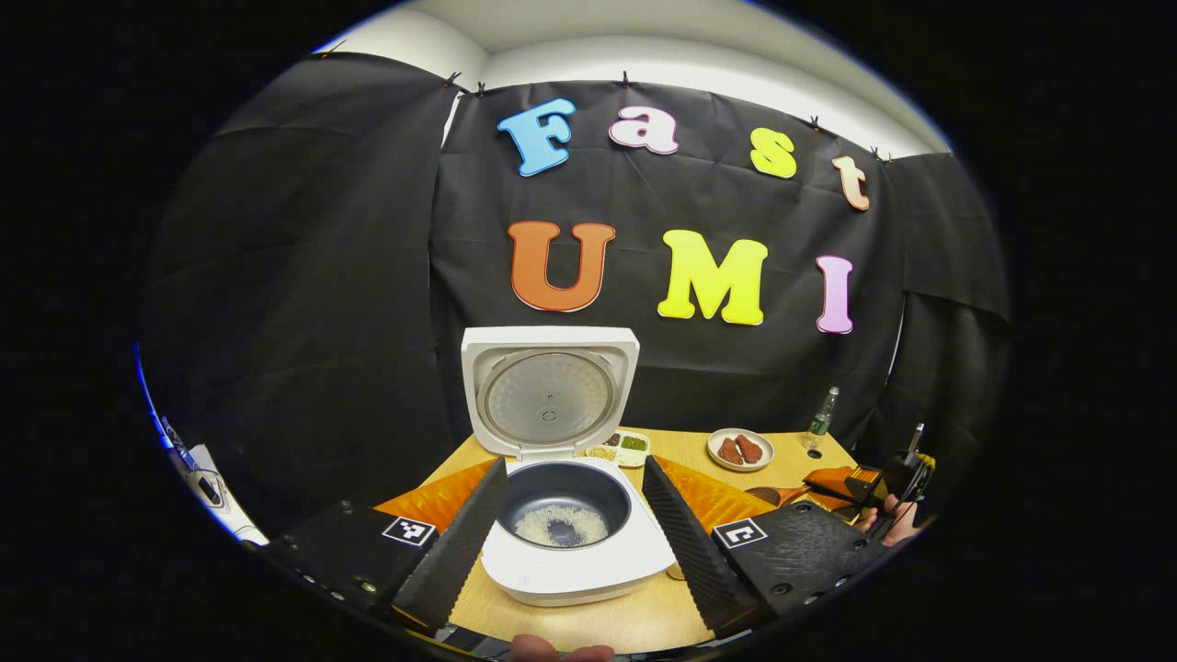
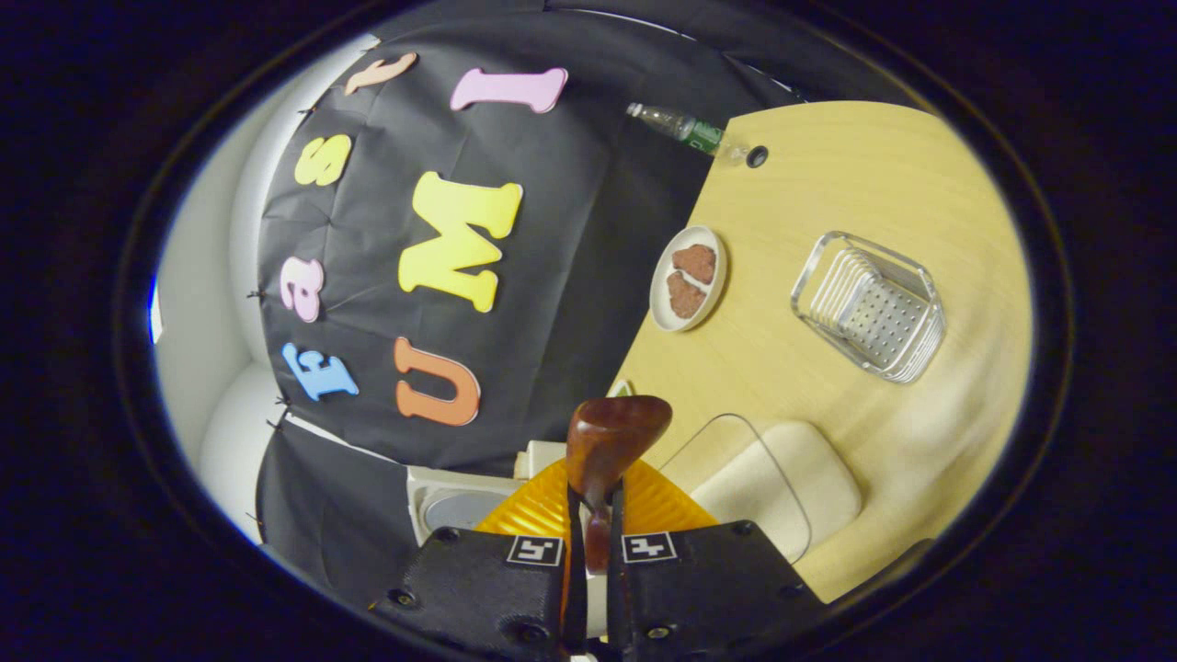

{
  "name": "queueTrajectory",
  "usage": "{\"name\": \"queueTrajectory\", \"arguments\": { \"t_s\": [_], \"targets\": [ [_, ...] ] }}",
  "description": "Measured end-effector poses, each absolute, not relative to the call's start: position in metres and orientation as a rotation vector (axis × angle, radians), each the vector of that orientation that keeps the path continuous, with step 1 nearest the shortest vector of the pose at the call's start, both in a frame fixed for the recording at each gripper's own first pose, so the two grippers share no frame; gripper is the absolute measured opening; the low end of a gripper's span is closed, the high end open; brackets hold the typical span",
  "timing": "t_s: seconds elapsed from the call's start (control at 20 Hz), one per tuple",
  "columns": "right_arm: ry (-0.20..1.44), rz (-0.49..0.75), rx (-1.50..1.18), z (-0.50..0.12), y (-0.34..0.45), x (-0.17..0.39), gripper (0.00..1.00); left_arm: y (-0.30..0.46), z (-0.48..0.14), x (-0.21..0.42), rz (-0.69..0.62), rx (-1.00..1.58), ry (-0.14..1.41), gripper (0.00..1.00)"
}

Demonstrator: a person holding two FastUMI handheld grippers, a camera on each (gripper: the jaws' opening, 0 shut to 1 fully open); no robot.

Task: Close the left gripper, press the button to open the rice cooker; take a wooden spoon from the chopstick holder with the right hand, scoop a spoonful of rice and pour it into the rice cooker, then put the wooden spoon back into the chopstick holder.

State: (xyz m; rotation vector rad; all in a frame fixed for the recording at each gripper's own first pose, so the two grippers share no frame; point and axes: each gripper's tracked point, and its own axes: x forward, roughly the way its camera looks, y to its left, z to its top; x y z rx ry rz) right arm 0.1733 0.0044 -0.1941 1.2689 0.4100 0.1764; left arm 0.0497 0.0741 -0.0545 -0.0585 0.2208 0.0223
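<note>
Two grippers at work | I hold the dark wooden spoon [image 2: 614,439] pinched in the right gripper [image 2: 596,542], bowl forward, bound for the chopstick holder | left gripper [image 1: 572,524] spread wide, framing the white rice cooker [image 1: 561,478], lid up, rice inside | nearby: ribbed clear glass tray [image 2: 869,308], plate of brown pieces [image 2: 688,278].

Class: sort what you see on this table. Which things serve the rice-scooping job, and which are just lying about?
Job:
rice cooker, lid open, rice inside
wooden spoon, held in the right tool
metal holder

Lying about:
plate of brown food
bottle
divided dish
</note>
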Motion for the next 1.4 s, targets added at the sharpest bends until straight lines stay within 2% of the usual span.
{"name": "queueTrajectory", "arguments": {
  "t_s": [0.2,0.45,0.5,0.55,0.8,0.95,1.05,1.2,1.4],
  "targets": [
    [0.393,0.3,1.258,-0.136,0.056,0.187,0.1,0.094,-0.054,0.041,0.047,-0.071,0.202,0.94],
    [0.424,0.419,1.155,-0.099,0.138,0.212,0.12,0.13,-0.046,0.026,0.076,-0.039,0.143,0.94],
    [0.432,0.426,1.116,-0.098,0.154,0.217,0.1,0.137,-0.046,0.023,0.084,-0.043,0.136,0.94],
    [0.442,0.438,1.085,-0.098,0.17,0.223,0.12,0.143,-0.047,0.019,0.092,-0.047,0.131,0.94],
    [0.504,0.446,0.907,-0.118,0.224,0.241,0.1,0.167,-0.058,0.004,0.132,-0.06,0.13,0.94],
    [0.523,0.44,0.74,-0.13,0.243,0.246,0.13,0.18,-0.064,-0.004,0.152,-0.057,0.132,0.94],
    [0.515,0.446,0.611,-0.135,0.253,0.249,0.1,0.186,-0.072,-0.008,0.167,-0.065,0.147,0.94],
    [0.49,0.458,0.442,-0.139,0.266,0.248,0.13,0.191,-0.075,-0.015,0.188,-0.081,0.157,0.94],
    [0.462,0.489,0.28,-0.137,0.287,0.247,0.1,0.197,-0.078,-0.02,0.209,-0.091,0.161,0.94]
  ]
}}
